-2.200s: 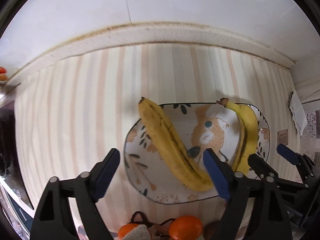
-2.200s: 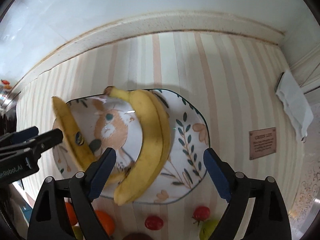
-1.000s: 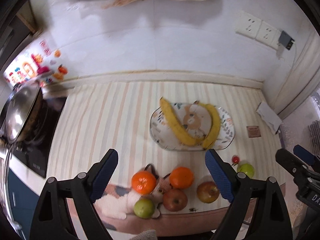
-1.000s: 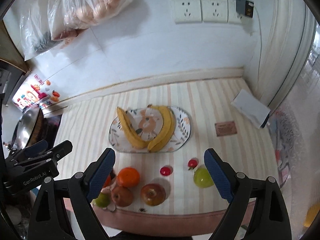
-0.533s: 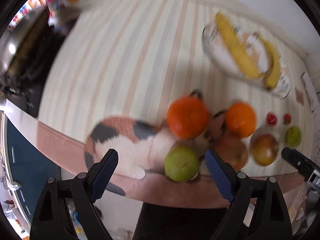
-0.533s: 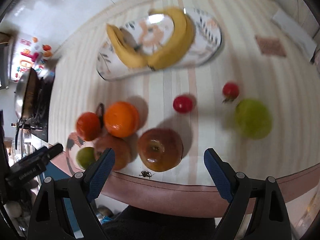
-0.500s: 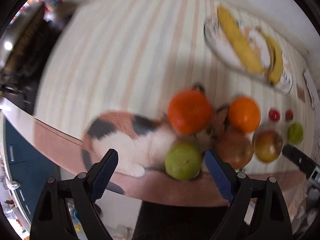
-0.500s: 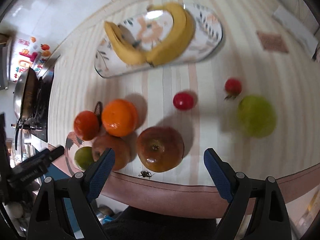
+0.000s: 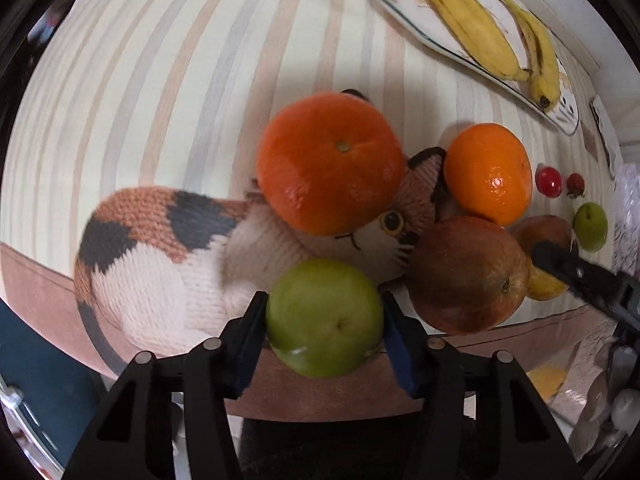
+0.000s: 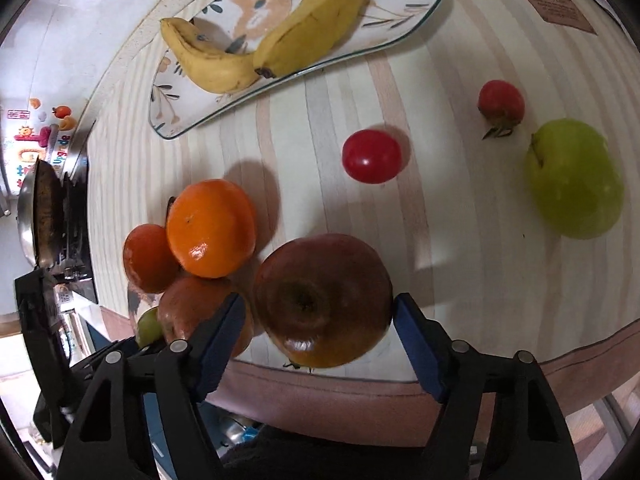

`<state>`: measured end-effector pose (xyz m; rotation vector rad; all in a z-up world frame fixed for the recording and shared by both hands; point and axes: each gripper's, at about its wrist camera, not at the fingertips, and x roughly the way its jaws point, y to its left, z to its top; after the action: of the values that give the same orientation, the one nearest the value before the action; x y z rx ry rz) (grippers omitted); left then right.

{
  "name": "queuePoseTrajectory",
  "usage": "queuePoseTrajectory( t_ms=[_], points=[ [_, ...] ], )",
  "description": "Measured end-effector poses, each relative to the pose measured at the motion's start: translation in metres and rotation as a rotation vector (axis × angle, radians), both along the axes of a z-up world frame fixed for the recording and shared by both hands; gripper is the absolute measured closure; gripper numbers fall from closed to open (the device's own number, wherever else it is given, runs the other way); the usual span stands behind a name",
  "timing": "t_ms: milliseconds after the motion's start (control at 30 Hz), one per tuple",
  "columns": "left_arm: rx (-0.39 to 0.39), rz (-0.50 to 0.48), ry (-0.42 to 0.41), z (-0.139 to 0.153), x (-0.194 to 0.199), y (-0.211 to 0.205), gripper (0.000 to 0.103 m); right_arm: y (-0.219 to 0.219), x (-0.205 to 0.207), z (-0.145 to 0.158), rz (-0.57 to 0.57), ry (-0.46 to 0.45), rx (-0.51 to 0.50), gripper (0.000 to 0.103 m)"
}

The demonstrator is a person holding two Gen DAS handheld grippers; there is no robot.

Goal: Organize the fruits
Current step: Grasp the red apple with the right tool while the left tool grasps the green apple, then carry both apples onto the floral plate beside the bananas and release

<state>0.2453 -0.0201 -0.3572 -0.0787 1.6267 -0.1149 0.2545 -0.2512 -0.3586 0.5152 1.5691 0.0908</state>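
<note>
In the left wrist view my left gripper (image 9: 325, 320) is shut on a green apple (image 9: 325, 322) at the table's front edge. Behind it lie a knitted cat mat (image 9: 160, 256), two oranges (image 9: 330, 162) (image 9: 488, 174) and a red apple (image 9: 466, 274). In the right wrist view my right gripper (image 10: 320, 320) has its blue pads (image 10: 416, 344) on both sides of another red apple (image 10: 322, 300), touching or almost touching it. Two bananas (image 10: 304, 24) lie on the patterned plate (image 10: 404, 20).
Two small red fruits (image 10: 371, 156) (image 10: 501, 102) and a second green apple (image 10: 574, 178) lie on the striped tablecloth (image 10: 320, 120) to the right. A brown card (image 10: 554, 8) lies far right. A pan (image 10: 36, 204) sits on the stove at left.
Both grippers have dropped from high over the plate to the front fruits. The left jaws have closed on the green apple. The right jaws have narrowed around the red apple.
</note>
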Motion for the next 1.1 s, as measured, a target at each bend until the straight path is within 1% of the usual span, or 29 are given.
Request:
queuePoseTrajectory(
  t_ms=[33, 100, 167, 200, 300, 400, 467, 533, 633, 733, 800, 967, 1067, 1100],
  points=[
    [0.010, -0.012, -0.011, 0.001, -0.001, -0.003, 0.051, 0.001, 0.001, -0.001, 0.001, -0.002, 0.002, 0.031],
    [0.055, -0.031, -0.026, 0.002, -0.004, -0.003, 0.051, 0.002, 0.002, 0.000, 0.010, -0.015, -0.007, 0.032],
    [0.094, -0.035, -0.033, 0.002, -0.006, 0.005, 0.051, 0.006, 0.001, 0.003, 0.047, -0.019, -0.047, 0.032],
    [0.103, -0.030, -0.035, 0.002, -0.006, 0.011, 0.051, 0.008, -0.001, 0.005, 0.071, -0.019, -0.076, 0.032],
    [0.093, 0.006, -0.035, 0.001, -0.006, 0.027, 0.051, 0.009, -0.004, 0.005, 0.090, -0.020, -0.092, 0.032],
    [0.106, -0.015, -0.017, -0.004, -0.005, 0.028, 0.051, 0.012, -0.001, 0.005, 0.092, -0.026, -0.109, 0.032],
    [0.129, -0.027, 0.006, -0.014, -0.003, 0.025, 0.051, 0.014, 0.002, 0.005, 0.093, -0.023, -0.117, 0.032],
    [0.114, -0.011, 0.004, -0.019, -0.001, 0.021, 0.051, 0.015, 0.003, 0.004, 0.093, -0.011, -0.123, 0.032],
    [0.110, -0.010, -0.003, -0.020, 0.000, 0.020, 0.052, 0.014, 0.009, 0.001, 0.089, 0.004, -0.114, 0.032],
    [0.096, -0.005, -0.010, -0.018, -0.002, 0.020, 0.052, 0.016, 0.009, 0.002, 0.096, -0.008, -0.129, 0.032],
    [0.090, -0.002, -0.020, -0.018, 0.000, 0.036, 0.052, 0.018, 0.007, 0.002, 0.091, -0.010, -0.125, 0.032],
    [0.069, -0.017, -0.059, -0.002, 0.002, 0.048, 0.052, 0.018, -0.003, 0.011, 0.085, -0.037, -0.121, 0.033],
    [0.050, -0.023, -0.090, 0.016, 0.000, 0.054, 0.052, 0.018, -0.002, 0.024, 0.070, -0.061, -0.107, 0.033],
    [0.043, -0.025, -0.104, 0.028, -0.006, 0.044, 0.052, 0.018, -0.001, 0.030, 0.064, -0.069, -0.103, 0.033]
  ],
)
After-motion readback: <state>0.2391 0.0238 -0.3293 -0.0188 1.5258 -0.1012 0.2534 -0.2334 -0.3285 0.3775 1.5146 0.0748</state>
